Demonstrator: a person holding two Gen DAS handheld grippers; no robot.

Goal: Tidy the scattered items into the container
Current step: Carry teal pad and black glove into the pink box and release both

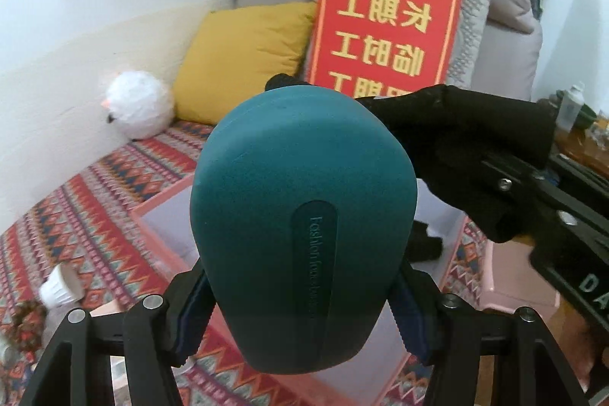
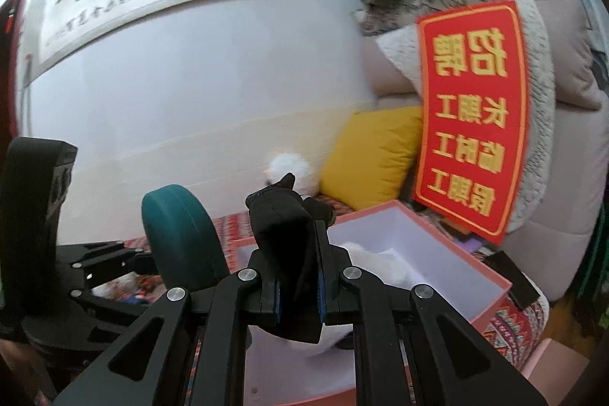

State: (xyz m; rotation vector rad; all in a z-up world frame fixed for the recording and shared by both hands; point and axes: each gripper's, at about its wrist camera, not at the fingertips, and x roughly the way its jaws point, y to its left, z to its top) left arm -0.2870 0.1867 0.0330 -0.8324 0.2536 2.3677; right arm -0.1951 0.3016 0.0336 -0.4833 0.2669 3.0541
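Left gripper (image 1: 300, 307) clamped on one teal case (image 1: 300, 215), a rounded, hard-looking shell with a raised oval tab and faint lettering. The blue finger pads (image 1: 196, 314) press its two sides at the near, narrower end; the broad end juts forward, held in the air over the pink box (image 1: 160, 200). Judged: stiff, smooth, light to moderate in weight. The matte skin probably gives the pads some bite, but the curved flanks could let it squirt forward if squeezed harder. A hold across the widest part would likely be surer.

Right gripper (image 2: 298, 286) closed on one black cloth item (image 2: 285, 227), likely a glove or sock; which cannot be told. The fabric is bunched upright between the jaws and droops below them. Judged: soft, light, not fragile, any pinch point serves, though loose ends may snag on the box rim. In the left wrist view it hangs to the right of the case, above the box.

The box, white inside, lies open on the patterned red bedspread (image 1: 95, 193), one in number. Inside it: one white fluffy thing (image 2: 384, 263) in the right wrist view, one dark piece (image 1: 426, 242) in the left wrist view.

Scattered at near left on the spread: one white paper cup (image 1: 62, 282) on its side, and a blurred clutter beside it, count uncertain.

Far side: one white plush toy (image 1: 139, 109) against the wall, one yellow cushion (image 1: 247, 59), one red sign (image 1: 388, 6) leaning on grey bedding.
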